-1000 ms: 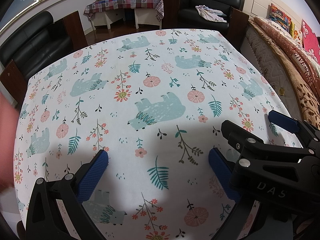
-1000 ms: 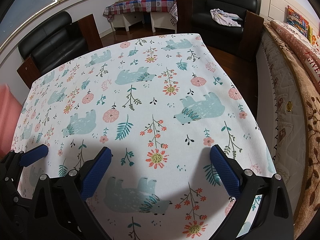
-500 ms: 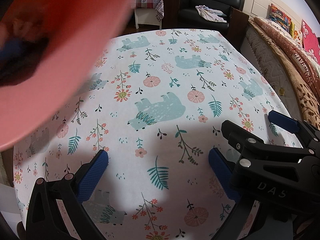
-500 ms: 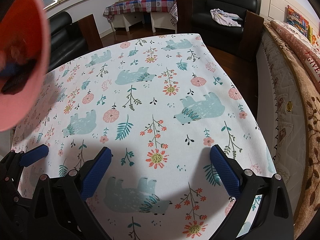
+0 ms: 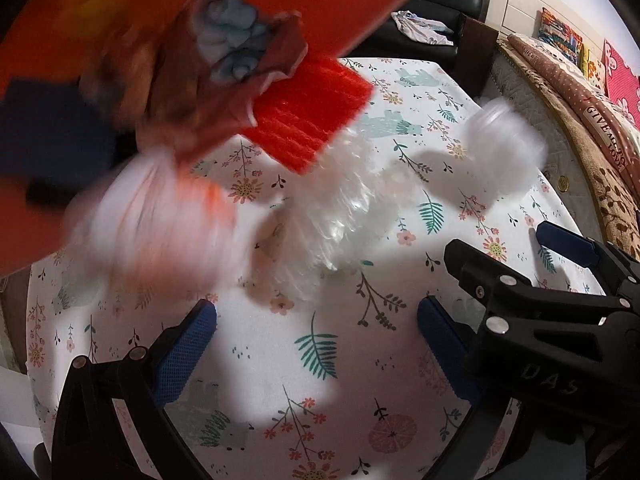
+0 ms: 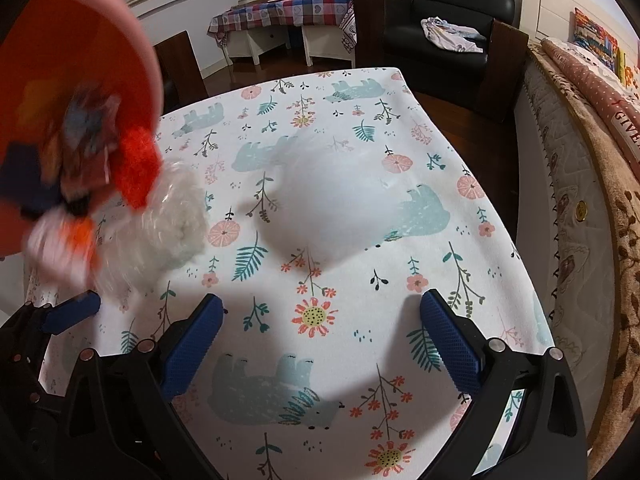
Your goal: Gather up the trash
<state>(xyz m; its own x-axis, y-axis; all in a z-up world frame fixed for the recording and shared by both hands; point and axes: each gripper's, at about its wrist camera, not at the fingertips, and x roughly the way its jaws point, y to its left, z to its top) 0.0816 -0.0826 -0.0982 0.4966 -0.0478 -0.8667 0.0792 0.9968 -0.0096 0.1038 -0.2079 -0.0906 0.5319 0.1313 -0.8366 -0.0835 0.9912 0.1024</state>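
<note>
R view only: blurred white blob (image 6: 340,196) over tablecloth (image 6: 360,280), L none

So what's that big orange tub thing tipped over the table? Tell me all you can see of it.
The orange tub looks like smooth plastic, orange inside with a pinker outer rim. It hangs tilted at the table's left side, mouth facing down toward the floral tablecloth, and blurred trash spills from it: a red ribbed piece, a brown wrapper, crinkly clear plastic. Whoever holds it is out of view; neither pair of tongs touches it.
</note>
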